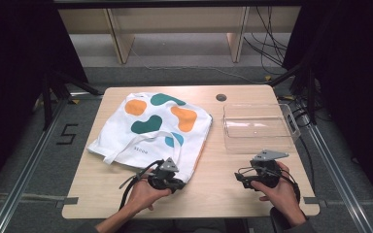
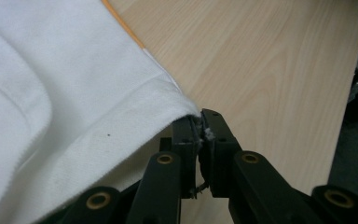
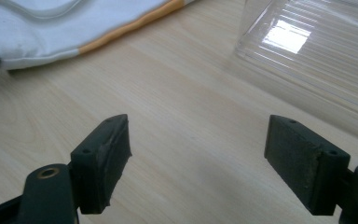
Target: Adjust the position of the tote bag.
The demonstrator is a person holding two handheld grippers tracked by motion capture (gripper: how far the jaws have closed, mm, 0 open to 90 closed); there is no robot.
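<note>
One hand-held gripper (image 2: 200, 135) on bag corner (image 2: 186, 109)

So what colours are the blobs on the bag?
Orange, dark green and blue blobs on the white bag, best in the high view.

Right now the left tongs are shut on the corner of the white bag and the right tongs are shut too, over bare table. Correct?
Not quite. The left tongs are shut on the white bag corner, but the right tongs stand wide open over the bare table, as the right gripper view shows.
</note>
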